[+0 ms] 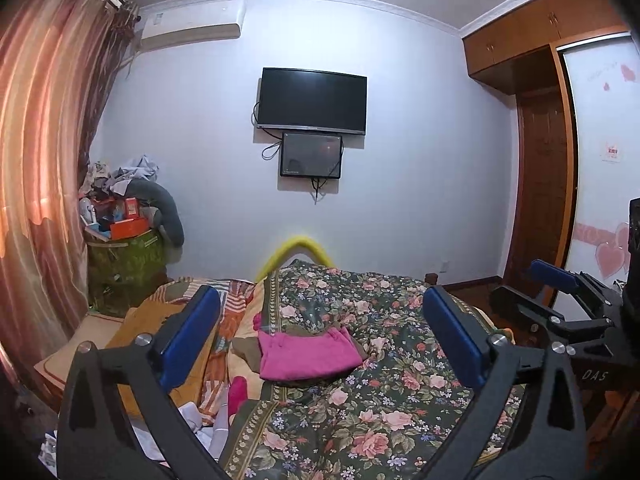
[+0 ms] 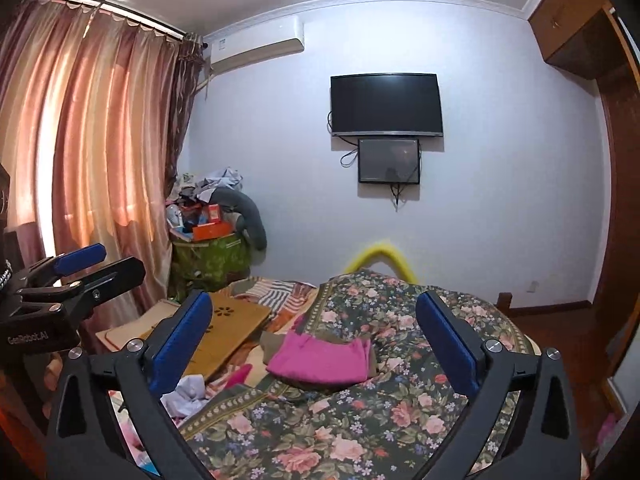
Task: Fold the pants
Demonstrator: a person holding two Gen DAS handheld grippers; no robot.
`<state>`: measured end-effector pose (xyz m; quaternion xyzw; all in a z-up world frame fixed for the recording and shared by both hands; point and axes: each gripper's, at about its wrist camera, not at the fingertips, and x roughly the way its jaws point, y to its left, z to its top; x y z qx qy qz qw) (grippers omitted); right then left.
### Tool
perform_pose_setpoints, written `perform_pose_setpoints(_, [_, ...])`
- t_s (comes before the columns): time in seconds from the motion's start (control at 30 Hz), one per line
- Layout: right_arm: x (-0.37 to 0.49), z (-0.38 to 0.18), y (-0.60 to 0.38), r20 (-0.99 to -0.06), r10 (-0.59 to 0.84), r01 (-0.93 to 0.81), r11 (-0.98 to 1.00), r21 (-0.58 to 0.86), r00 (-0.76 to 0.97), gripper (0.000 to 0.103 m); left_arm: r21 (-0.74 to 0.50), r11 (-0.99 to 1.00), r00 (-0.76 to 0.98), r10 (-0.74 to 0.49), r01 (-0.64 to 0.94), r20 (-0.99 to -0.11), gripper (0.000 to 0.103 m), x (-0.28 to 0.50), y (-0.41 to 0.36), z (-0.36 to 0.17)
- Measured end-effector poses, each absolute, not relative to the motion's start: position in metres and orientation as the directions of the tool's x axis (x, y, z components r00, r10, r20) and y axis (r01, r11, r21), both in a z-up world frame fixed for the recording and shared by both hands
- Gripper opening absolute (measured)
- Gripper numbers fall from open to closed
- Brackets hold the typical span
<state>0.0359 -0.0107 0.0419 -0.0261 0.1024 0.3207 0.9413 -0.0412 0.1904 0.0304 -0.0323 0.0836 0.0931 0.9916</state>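
Note:
Folded pink pants (image 1: 306, 354) lie in a compact stack on the floral bedspread (image 1: 360, 412), over an olive-brown garment whose edges show around them. In the right wrist view the same pants (image 2: 322, 360) sit ahead, mid-bed. My left gripper (image 1: 322, 328) stands wide open, blue pads apart, short of the pants with nothing between them. My right gripper (image 2: 314, 336) is likewise wide open and holds nothing. Each gripper shows at the edge of the other's view: the right gripper (image 1: 560, 292) and the left gripper (image 2: 84, 264).
Orange striped bedding (image 1: 224, 320) and a tan board (image 2: 228, 328) lie left of the bedspread. White cloth (image 2: 188, 394) and a pink item (image 1: 238, 394) sit at the left bed edge. A cluttered green box (image 1: 124, 264), curtains (image 2: 100, 140), wall screens (image 1: 312, 100) and a wardrobe (image 1: 540, 160) ring the bed.

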Motion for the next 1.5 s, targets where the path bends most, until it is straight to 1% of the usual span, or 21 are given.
perform_pose_setpoints(0.47, [0.034, 0.038, -0.016, -0.218, 0.594, -0.602, 0.798, 0.039, 0.774, 0.102, -0.019, 0.979, 0.964, 0.199, -0.205, -0.179, 0.103, -0.039, 0.184, 0.023])
perform_pose_setpoints(1.03, [0.034, 0.039, -0.022, -0.235, 0.581, -0.588, 0.808, 0.046, 0.779, 0.102, -0.027, 0.985, 0.964, 0.16, -0.169, -0.213, 0.103, -0.026, 0.182, 0.016])
perform_pose_setpoints(1.5, [0.034, 0.041, -0.027, -0.232, 0.574, -0.578, 0.814, 0.055, 0.786, 0.102, -0.02, 0.989, 0.968, 0.137, -0.144, -0.209, 0.103, -0.026, 0.176, 0.02])
